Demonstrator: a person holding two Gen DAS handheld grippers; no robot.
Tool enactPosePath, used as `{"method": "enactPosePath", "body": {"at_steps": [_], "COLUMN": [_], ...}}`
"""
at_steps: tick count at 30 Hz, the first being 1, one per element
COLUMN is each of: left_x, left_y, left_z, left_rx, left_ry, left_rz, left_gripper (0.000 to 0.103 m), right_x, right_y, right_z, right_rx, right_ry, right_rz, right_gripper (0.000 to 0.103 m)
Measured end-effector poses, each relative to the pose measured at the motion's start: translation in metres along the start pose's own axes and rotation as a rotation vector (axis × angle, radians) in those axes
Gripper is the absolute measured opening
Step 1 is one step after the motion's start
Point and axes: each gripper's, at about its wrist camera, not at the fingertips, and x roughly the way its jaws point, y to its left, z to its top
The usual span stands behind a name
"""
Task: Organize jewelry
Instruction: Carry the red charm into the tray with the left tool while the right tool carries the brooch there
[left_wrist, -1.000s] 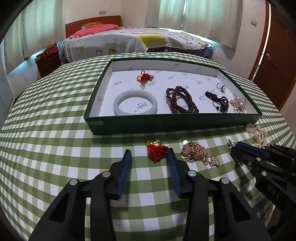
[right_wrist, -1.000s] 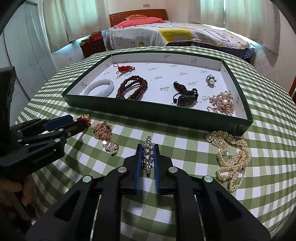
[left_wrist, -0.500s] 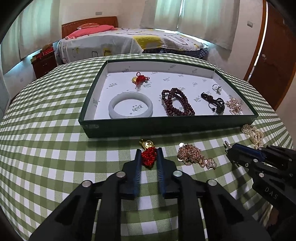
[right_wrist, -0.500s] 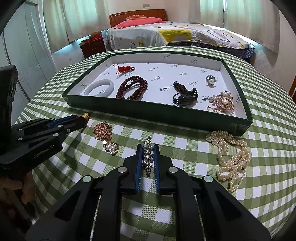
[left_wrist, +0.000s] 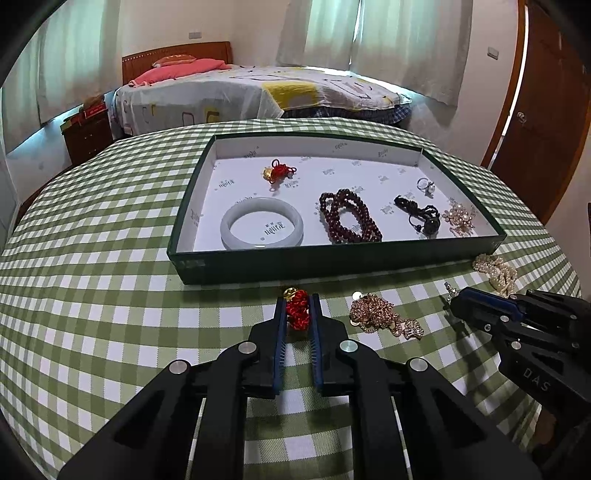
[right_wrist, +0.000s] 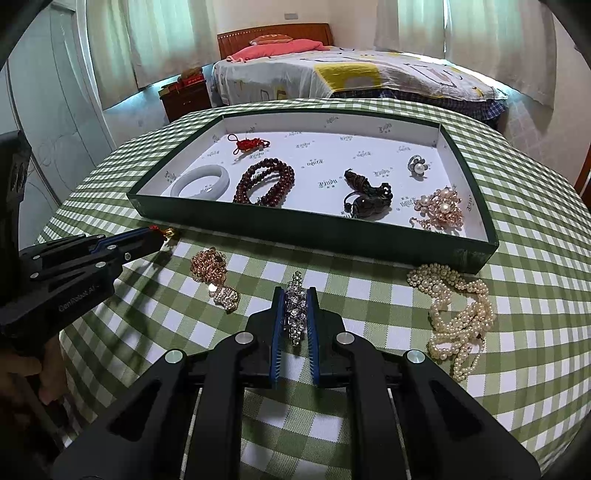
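My left gripper (left_wrist: 297, 300) is closing, its blue pads pressed on a red knotted charm with a gold bead (left_wrist: 297, 313), on the checked cloth just in front of the green tray (left_wrist: 332, 263). My right gripper (right_wrist: 294, 292) is shut on a clear rhinestone piece (right_wrist: 295, 312) that lies on the cloth below the tray's front wall (right_wrist: 295, 230). In the right wrist view the left gripper (right_wrist: 149, 238) comes in from the left with the charm's gold bead (right_wrist: 170, 232) at its tip. The right gripper (left_wrist: 458, 300) shows at the right of the left wrist view.
A rose-gold chain (left_wrist: 376, 314) and a pearl necklace (right_wrist: 458, 314) lie loose on the cloth. The tray holds a pale bangle (left_wrist: 262, 225), dark red beads (left_wrist: 349, 218), another red charm (left_wrist: 279, 171), a black cord pendant (left_wrist: 421, 216), a ring (left_wrist: 424, 184) and a pearl brooch (left_wrist: 458, 218).
The left gripper's jaws have closed from wide apart onto the red knotted charm. The right gripper has stayed shut on the rhinestone piece without moving.
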Motion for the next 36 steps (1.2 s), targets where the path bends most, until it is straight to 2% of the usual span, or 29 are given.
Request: {"method": "enactPosePath", "body": {"at_steps": [10, 21, 29, 36], "left_x": [-0.013, -0.036, -0.046, -0.038], "left_y": [0.001, -0.004, -0.013, -0.022], "left_z": [0.003, 0.016, 0.037, 0.067], "left_rx": [-0.003, -0.002, 0.015, 0.042], "left_ry": [-0.027, -0.083, -0.140, -0.184], "left_rz": [-0.002, -0.006, -0.017, -0.022], "left_gripper": [0.012, 0.012, 0.012, 0.012], "right_x": [-0.011, -0.033, -0.047, -0.045], "right_y": [0.002, 0.002, -0.005, -0.016], "right_z": [0.002, 0.013, 0.038, 0.073], "right_rx": [-0.005, 0.004, 0.013, 0.015], "right_ry": [-0.021, -0.081, -0.140, -0.192], "right_rz": [-0.008, -0.002, 0.001, -0.007], "right_gripper": [0.012, 0.012, 0.012, 0.012]}}
